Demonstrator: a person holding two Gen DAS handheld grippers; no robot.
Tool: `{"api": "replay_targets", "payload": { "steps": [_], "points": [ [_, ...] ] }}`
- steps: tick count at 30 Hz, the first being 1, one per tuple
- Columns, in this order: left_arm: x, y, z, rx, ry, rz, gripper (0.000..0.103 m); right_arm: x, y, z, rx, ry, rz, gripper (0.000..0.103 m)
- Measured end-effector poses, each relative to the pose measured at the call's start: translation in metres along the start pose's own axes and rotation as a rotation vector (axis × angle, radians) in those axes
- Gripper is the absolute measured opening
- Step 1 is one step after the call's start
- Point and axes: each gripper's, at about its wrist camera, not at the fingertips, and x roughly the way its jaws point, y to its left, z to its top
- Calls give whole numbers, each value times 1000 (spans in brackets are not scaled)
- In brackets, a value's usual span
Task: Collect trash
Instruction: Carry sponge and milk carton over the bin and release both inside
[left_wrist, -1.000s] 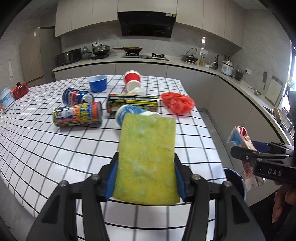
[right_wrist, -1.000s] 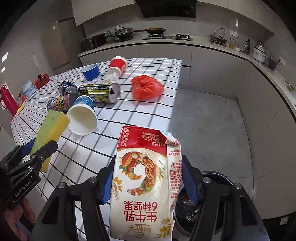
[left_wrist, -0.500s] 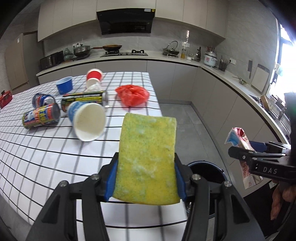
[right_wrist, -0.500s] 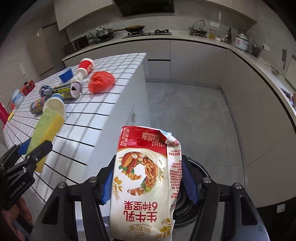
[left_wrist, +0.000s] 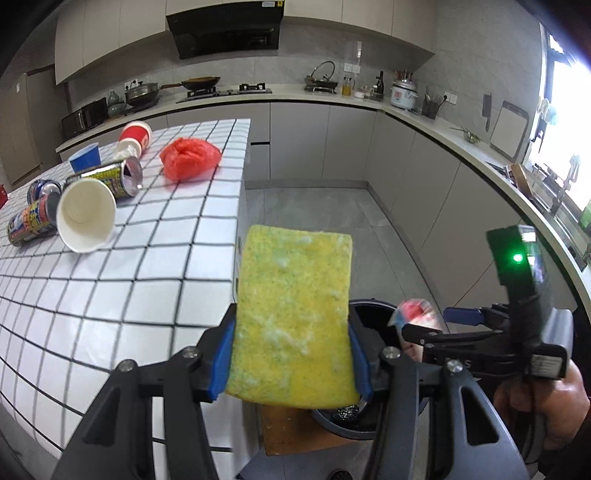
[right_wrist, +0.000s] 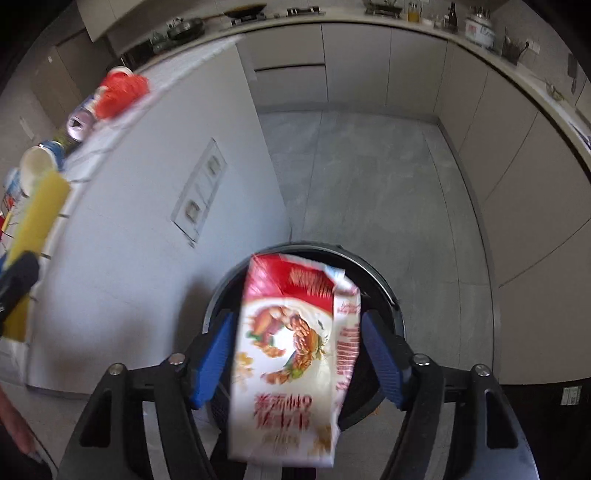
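Below, black bin (right_wrist: 384, 291), milk carton (right_wrist: 291, 354) over it, steel scourer (left_wrist: 345, 411) inside

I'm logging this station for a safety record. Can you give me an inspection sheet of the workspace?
Surface: white tiled table with dark grid lines.
Job's things: yellow sponge in the left claw; carton, blurred, above the black bin on the floor.
Clutter: paper cup, cans, red bag, red cup and blue cup on the table.
Grippers: left claw shut on the sponge; right claw open, pads clear of the carton.
Cables: nothing seen.
Surroundings: kitchen counter with rice cooker; sockets in the table's side.
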Motion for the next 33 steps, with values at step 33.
{"api": "replay_targets", "payload": {
  "steps": [33],
  "points": [
    [59,-98,-43,-36,132,-19,94,-24,-107,-22,92,-51,-82,90]
  ]
}}
